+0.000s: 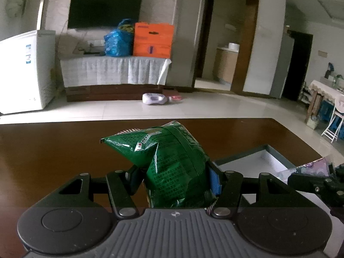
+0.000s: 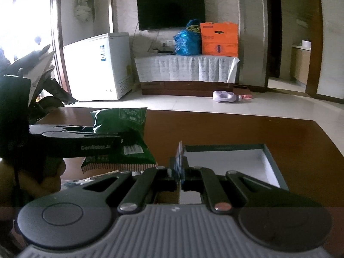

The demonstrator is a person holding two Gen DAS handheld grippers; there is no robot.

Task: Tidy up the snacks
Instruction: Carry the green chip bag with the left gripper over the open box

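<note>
Two grippers are mine, and both show at this moment. Starting at the left of the left wrist view, a white freezer [image 1: 23, 68] stands on the floor, and next to it a dark TV [image 1: 105, 8] hangs above a cloth-draped cabinet [image 1: 114, 71] that carries a blue bag [image 1: 118, 43] and an orange box [image 1: 153, 39]. Low in the middle of that frame, my left gripper [image 1: 175, 177] is clamped on a green bag [image 1: 172, 157]: one pad presses each flank, and the crumpled top stands up over the brown table [image 1: 53, 150]. At the lower right of that frame lies a grey tray [image 1: 277, 152] with a white floor, on the table. Past it, at the right edge, my right gripper [image 1: 322, 182] pokes in with a thin purplish packet [image 1: 309, 167] at its tip.

In the right wrist view, the left gripper comes in from the left edge, carrying the green bag side-on above the table, left of the tray. In the lower middle of the frame, my right gripper [image 2: 180, 177] has its fingers pressed together on the packet [image 2: 178, 157], which I see edge-on as a thin upright sliver. Behind it and to the right, the tray [image 2: 223, 148] rests on the table, its near part hidden by my linkage. What lies inside the tray I cannot tell.
</note>
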